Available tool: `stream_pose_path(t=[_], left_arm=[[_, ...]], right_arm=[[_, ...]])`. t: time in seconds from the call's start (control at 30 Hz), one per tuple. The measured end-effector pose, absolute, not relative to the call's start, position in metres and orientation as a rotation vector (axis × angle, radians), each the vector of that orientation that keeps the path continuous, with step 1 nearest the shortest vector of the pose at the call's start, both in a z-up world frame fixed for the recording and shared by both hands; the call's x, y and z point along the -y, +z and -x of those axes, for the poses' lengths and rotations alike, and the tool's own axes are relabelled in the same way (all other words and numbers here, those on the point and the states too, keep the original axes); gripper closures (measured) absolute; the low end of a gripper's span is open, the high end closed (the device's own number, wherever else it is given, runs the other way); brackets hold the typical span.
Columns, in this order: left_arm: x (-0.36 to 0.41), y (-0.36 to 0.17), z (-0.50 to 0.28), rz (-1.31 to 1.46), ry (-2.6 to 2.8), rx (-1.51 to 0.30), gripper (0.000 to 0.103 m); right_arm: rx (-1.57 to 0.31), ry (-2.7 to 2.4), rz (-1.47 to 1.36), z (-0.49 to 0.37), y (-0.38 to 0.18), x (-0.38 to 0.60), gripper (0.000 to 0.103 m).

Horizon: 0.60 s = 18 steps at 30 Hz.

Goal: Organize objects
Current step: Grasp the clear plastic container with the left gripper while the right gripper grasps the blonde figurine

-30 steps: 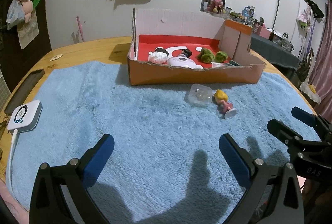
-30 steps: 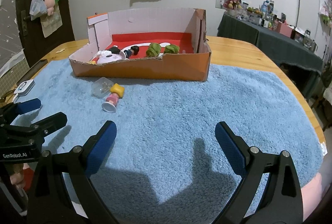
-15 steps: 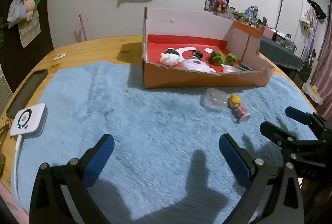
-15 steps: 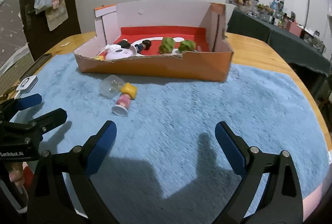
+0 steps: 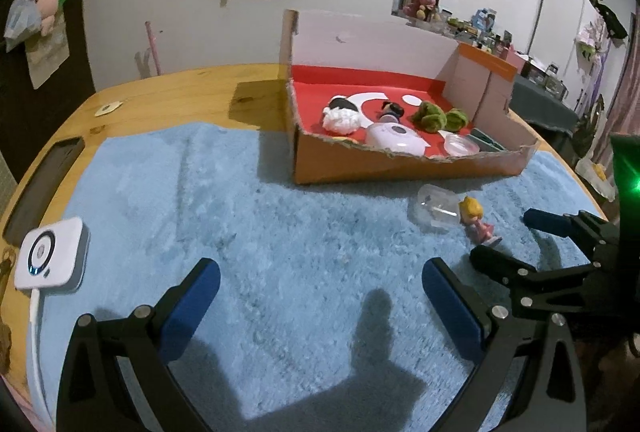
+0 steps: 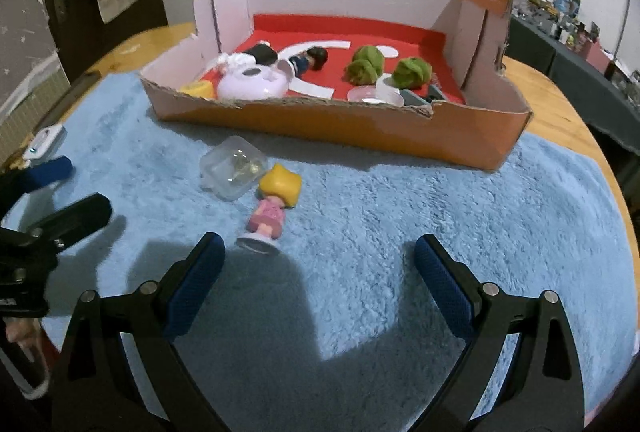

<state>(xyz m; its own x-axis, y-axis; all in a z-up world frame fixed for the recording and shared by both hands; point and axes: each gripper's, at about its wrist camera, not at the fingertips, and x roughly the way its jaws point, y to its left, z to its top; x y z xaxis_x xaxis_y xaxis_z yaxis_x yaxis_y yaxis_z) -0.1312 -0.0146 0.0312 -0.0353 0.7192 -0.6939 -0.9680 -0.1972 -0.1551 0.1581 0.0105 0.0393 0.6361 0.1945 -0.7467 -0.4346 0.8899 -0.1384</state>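
In the right wrist view, the right gripper (image 6: pixel 316 272) hangs low in the frame with its blue-padded fingers spread wide and empty, and a small doll (image 6: pixel 272 210) with yellow hair and a pink dress lies on the blue towel (image 6: pixel 460 208) just above its left finger, touching a clear plastic case (image 6: pixel 232 172). The cardboard box (image 6: pixel 360 130) spans the upper middle, holding green plush pieces (image 6: pixel 366 66) and a white round gadget (image 6: pixel 252 86). In the left wrist view, the left gripper (image 5: pixel 320 292) is likewise spread and empty at the bottom of the frame, over bare towel.

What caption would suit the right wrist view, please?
Open right gripper near a toppled blonde figurine and clear case before the toy box.
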Motion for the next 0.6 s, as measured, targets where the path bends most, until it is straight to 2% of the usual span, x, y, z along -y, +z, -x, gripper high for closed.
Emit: stream_pose_path(t=[0.33, 0.53, 0.6], left_arm=[[-0.022, 0.031, 0.104, 0.764, 1.474, -0.513, 0.001], [-0.045, 0.03, 0.089, 0.75, 1.395, -0.573, 0.012], [-0.052, 0.028, 0.084, 0.748, 1.375, -0.595, 0.014]], right_arm=[[-0.808, 0.405, 0.349, -0.179, 0.051, 0.027, 0.006], [-0.788, 0.574, 0.522, -0.184, 0.055, 0.016, 0.006], [-0.786, 0.635, 0.539, -0.185, 0.054, 0.013, 0.009]])
